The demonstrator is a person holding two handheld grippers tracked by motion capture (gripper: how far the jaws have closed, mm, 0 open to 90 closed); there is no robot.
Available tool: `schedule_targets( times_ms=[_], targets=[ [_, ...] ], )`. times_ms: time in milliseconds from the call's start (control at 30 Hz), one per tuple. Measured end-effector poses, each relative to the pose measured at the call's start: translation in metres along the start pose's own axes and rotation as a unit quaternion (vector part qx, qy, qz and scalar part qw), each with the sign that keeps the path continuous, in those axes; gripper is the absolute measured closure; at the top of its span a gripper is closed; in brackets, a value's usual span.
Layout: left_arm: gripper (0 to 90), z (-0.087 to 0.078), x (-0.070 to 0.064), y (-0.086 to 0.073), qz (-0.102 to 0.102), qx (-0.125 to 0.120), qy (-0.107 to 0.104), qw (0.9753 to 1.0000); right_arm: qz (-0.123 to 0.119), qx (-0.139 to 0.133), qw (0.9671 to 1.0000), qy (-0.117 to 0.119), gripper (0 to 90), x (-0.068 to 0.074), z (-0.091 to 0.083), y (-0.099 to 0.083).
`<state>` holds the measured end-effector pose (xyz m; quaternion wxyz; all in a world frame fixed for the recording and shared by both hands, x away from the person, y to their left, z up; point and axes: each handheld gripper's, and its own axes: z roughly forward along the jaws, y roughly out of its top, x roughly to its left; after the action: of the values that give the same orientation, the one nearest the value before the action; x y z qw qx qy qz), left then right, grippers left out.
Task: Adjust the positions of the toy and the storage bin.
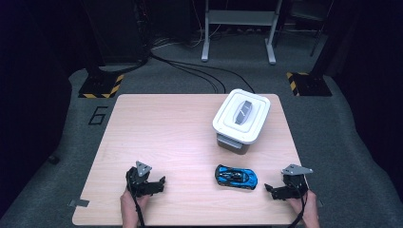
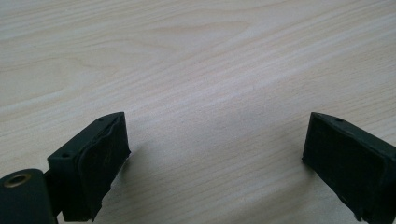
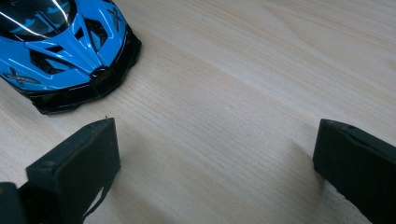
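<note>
Right gripper view showed the right tool (image 3: 215, 163) spread beside the blue toy car (image 3: 65, 51) (wheels free); a glancing touch could roll it toward the surface's near edge.

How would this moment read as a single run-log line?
left gripper: open, empty | right gripper: open, beside toy car | lidded box: shut | table: wood

Bare tabletop (image 1: 157, 133) lies ahead of the left tool (image 1: 164, 181). A blue toy car (image 1: 235, 176) stands just beside the right tool (image 1: 267, 187), with a lidded white container (image 1: 241, 116) beyond.
</note>
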<state>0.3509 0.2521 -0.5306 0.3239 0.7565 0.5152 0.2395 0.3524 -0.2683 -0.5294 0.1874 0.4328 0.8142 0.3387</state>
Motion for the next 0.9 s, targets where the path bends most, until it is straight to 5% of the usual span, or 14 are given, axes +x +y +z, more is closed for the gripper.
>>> schedule_targets(
  times_ms=[900],
  targets=[
    [7.4,0.0016,0.0017,0.0003,-0.012,0.0,-0.008,0.9999,0.004,0.002,1.0,-0.002,0.0,0.0008,0.0015,0.0017]
  ],
)
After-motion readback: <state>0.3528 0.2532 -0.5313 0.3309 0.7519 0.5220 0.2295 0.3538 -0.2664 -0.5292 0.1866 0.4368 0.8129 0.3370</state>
